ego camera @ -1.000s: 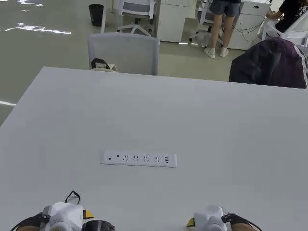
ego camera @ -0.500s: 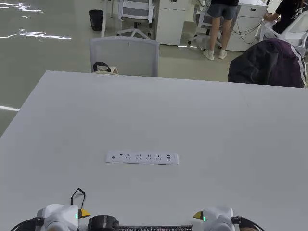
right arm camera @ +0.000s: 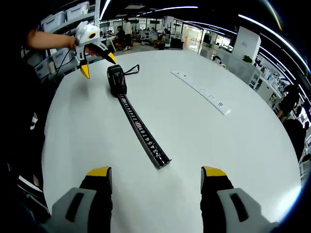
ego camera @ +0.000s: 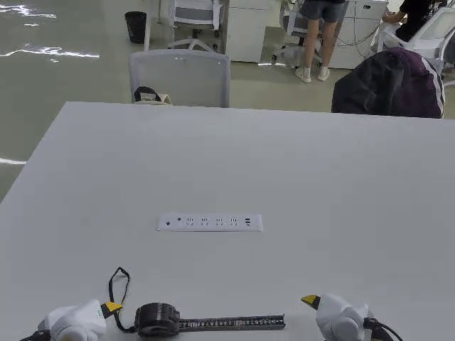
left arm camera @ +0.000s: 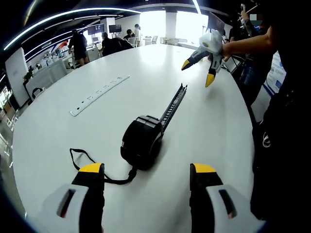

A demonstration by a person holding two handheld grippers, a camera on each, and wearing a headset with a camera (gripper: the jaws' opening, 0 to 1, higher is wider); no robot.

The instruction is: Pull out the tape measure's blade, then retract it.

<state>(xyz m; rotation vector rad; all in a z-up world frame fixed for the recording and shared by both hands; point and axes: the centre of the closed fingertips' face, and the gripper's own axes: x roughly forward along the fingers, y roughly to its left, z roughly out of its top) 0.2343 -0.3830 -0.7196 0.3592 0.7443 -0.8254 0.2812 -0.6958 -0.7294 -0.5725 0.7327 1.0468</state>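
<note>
A wide white bench (ego camera: 284, 163) carries everything. Near its middle lies a long white power strip (ego camera: 210, 222), the landmark here. On the person's side of that strip, well apart from it, lies a black round-cased tape measure (ego camera: 158, 319) with its dark, numbered steel blade (ego camera: 231, 323) drawn out flat on the bench. The blade's long axis runs parallel to the strip, with the case below the strip's left end and the hooked tip just past its right end.

The left hand-held gripper (right arm camera: 97, 65), white with yellow tips, sits just beside the case on the side away from the blade, jaws spread and empty. The right hand-held gripper (left arm camera: 197, 73), of the same make, also gapes empty, near the blade's tip and slightly beyond it.

A thin black wrist cord (ego camera: 117, 295) loops from the case toward the left hand-held gripper.

The pull-out looks done, so retraction is what remains. The left hand-held gripper is nearer the case, looking straight along the blade, while the right is nearer the hook.
</note>
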